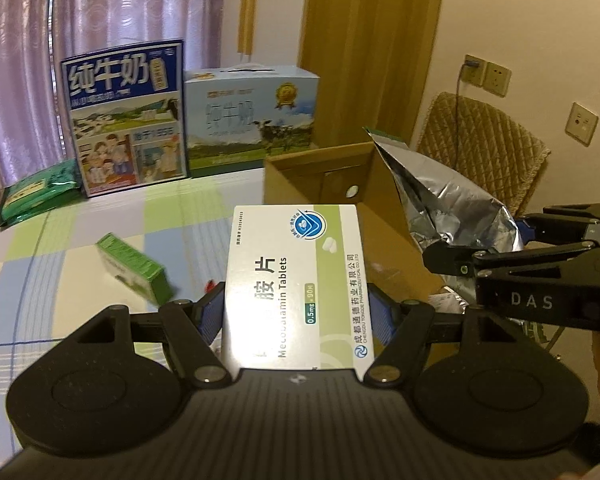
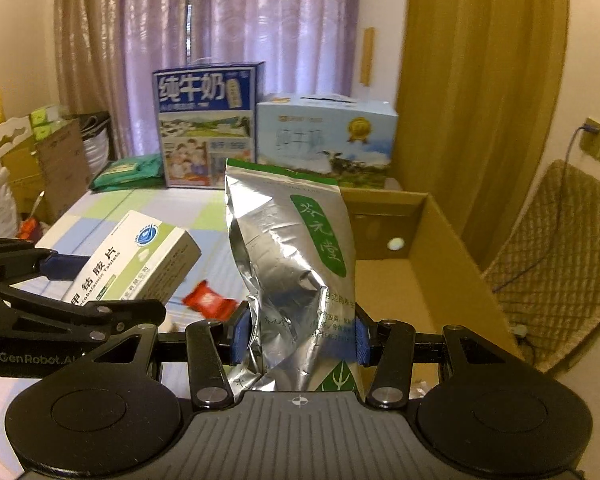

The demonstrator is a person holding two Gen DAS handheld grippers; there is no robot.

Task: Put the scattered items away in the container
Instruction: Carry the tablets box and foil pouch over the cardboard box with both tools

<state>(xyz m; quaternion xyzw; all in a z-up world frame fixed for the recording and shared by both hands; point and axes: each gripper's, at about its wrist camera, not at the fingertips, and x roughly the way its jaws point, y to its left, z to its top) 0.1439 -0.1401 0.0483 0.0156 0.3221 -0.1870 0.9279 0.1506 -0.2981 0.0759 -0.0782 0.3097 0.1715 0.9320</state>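
Green packets point(image 1: 36, 196) lie stacked at ten o'clock in the left wrist view, on the checked tablecloth point(image 1: 60, 248). Just right of them stands a dark blue milk carton point(image 1: 126, 114), then a pale blue milk carton point(image 1: 252, 120), both upright at the far edge of the table. A small green box point(image 1: 134, 268) lies tilted on the cloth at nine o'clock, well apart from everything else.

At the centre the left gripper point(image 1: 298, 316) is clamped on a white tablet box point(image 1: 296, 284), its blue pads pressing both long sides, the box lifted off the cloth and pointing toward twelve o'clock. Just beyond it, at one o'clock, sits the open cardboard box point(image 1: 320, 176), its inside bare as far as this view shows.

In the right wrist view a red sweet wrapper point(image 2: 208, 300) lies on the cloth at nine o'clock, below the tablet box. The right gripper point(image 2: 300, 340) pinches a crumpled silver foil pouch point(image 2: 292, 256) with a green label, held upright, its lower part squeezed between the pads. The pouch stands just beside the cardboard box's near left wall, not inside it. At three o'clock a quilted chair point(image 2: 560, 248) stands against the wall.
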